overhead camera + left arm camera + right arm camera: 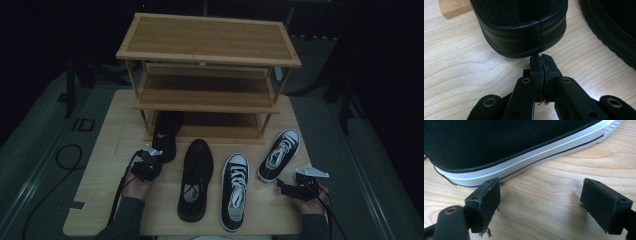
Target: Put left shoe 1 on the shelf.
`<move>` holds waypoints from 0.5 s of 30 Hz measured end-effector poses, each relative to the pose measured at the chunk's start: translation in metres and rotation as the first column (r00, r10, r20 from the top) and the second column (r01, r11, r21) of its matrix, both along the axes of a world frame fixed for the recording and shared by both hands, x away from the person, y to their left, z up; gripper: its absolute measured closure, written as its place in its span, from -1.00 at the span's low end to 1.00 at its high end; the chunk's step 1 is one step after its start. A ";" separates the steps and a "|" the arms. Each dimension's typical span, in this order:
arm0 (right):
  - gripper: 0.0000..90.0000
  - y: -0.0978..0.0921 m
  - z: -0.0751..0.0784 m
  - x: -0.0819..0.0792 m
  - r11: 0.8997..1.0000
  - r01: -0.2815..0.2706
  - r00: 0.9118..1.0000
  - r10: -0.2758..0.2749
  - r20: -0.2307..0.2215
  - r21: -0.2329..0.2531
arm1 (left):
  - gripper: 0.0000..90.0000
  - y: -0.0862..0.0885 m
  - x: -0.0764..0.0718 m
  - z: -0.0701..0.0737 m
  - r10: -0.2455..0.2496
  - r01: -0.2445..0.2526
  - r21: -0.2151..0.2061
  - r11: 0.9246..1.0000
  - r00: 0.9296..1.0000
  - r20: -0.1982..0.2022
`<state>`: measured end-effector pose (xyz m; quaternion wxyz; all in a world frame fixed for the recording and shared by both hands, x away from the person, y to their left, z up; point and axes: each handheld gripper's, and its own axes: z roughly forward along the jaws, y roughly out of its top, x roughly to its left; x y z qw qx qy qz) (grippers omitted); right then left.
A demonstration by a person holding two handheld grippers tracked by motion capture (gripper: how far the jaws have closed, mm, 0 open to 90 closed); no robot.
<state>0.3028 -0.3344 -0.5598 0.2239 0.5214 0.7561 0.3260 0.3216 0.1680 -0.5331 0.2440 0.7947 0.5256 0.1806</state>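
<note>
My left tool is pressed closed on nothing, tips at the black sneaker's heel by the bamboo shoe rack. My right tool gapes wide beside the white-soled canvas sneaker on the desk. Both look light and soft; I'd pinch the heel collar.

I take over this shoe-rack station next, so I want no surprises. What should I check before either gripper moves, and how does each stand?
1. Left gripper open for a grab: not ok, jaws shut.
2. Left gripper lined up on the all-black shoe heel: ok.
3. Right gripper open: ok.
4. Right gripper near the black-and-white sneaker: ok, beside its sole.
5. Rack shelves free: ok for the top two shelves; cannot tell for the bottom.
</note>
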 end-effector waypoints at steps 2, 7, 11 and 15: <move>-0.64 0.000 0.000 0.000 1.000 0.000 1.000 0.000 0.000 0.000 | 0.97 0.000 0.001 0.000 0.003 -0.003 -0.001 1.000 1.000 -0.001; -0.64 0.000 0.000 0.000 1.000 -0.001 1.000 0.001 0.000 0.000 | 0.97 -0.001 0.008 0.003 0.016 -0.015 -0.021 1.000 1.000 0.000; -0.64 0.000 0.000 0.000 1.000 0.000 1.000 0.000 0.000 -0.001 | 0.99 -0.005 0.015 0.002 0.015 -0.015 -0.018 1.000 1.000 0.010; -0.64 0.000 0.000 0.000 1.000 -0.001 1.000 0.001 0.000 -0.001 | 0.99 -0.008 0.022 0.002 0.021 -0.021 -0.020 1.000 1.000 0.017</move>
